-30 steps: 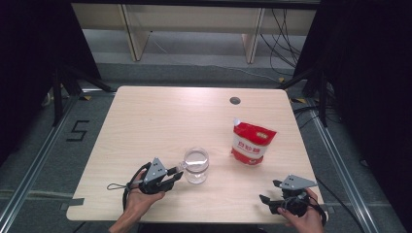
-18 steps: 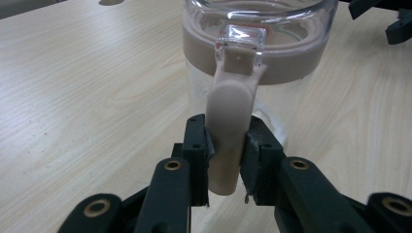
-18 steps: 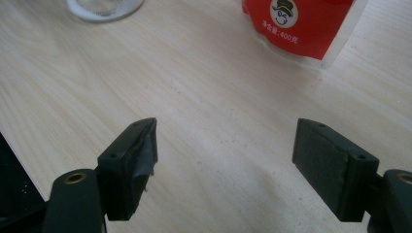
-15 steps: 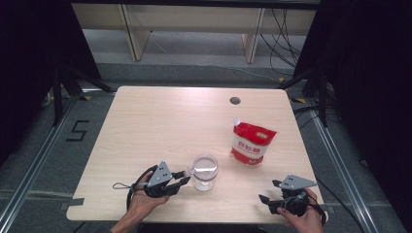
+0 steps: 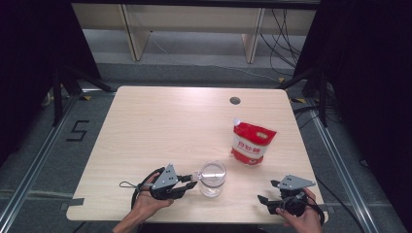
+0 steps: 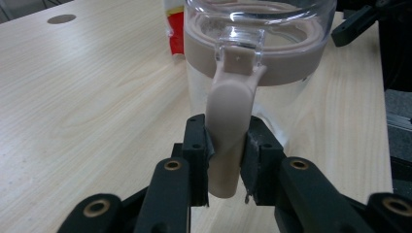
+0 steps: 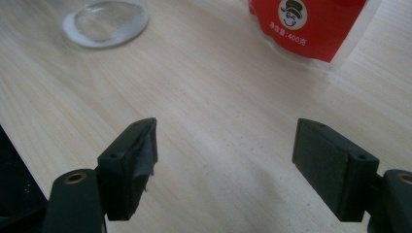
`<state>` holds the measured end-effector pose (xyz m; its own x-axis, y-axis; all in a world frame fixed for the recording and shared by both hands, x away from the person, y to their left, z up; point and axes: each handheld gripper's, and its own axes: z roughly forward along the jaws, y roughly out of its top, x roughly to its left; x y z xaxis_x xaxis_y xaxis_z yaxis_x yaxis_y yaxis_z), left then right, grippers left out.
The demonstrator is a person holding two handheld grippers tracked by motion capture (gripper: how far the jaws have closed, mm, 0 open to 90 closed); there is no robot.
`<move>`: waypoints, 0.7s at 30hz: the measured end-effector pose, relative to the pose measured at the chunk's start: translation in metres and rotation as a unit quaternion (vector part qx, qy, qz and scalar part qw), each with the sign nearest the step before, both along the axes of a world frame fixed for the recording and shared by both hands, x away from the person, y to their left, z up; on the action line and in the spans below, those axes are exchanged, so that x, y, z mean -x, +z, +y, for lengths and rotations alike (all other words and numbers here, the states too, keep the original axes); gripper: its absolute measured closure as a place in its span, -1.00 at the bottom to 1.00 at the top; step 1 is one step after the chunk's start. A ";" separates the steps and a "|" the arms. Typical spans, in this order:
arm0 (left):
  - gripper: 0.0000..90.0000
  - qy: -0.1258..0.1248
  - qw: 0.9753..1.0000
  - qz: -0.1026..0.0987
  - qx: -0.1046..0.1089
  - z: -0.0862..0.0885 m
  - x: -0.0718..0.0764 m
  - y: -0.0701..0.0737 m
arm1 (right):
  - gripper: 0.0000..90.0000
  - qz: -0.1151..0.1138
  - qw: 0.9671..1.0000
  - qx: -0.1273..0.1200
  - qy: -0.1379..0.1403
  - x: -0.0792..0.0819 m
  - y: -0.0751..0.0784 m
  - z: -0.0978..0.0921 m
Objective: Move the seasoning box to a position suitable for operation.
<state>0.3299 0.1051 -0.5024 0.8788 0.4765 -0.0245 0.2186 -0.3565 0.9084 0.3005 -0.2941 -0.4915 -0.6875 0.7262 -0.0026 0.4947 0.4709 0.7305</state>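
Jar (image 5: 213, 177) had been drawn rightward by left gripper (image 6: 227, 160), jaws clamped on its stiff, smooth clasp (image 6: 229, 131); right gripper (image 7: 228, 160) jaws apart.

A clear jar (image 5: 213, 178) with beige collar and clasp; red-and-white pouch (image 5: 252, 142); pale wood-grain table (image 5: 160, 126).
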 end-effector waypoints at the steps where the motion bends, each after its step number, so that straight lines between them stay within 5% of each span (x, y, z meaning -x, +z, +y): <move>1: 0.63 -0.004 1.000 0.002 0.000 0.000 -0.001 0.000 | -0.44 0.001 1.000 0.000 0.000 0.000 0.000 0.000; 5: 0.63 -0.001 1.000 -0.001 -0.008 0.002 -0.003 -0.001 | -0.44 0.019 1.000 -0.005 -0.012 0.002 0.001 0.001; 7: 0.63 -0.005 1.000 0.000 -0.004 0.003 -0.006 -0.001 | -0.44 0.002 1.000 -0.002 0.008 -0.001 -0.001 0.000; 21: 0.58 0.023 1.000 0.002 -0.011 0.003 -0.010 0.000 | -0.44 0.009 1.000 -0.005 0.003 -0.001 -0.001 0.001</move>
<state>0.3399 0.1080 -0.5021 0.8559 0.5168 -0.0172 0.2395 -0.3667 0.8990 0.3014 -0.2934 -0.4922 -0.6921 0.7216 0.0161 0.5041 0.4673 0.7263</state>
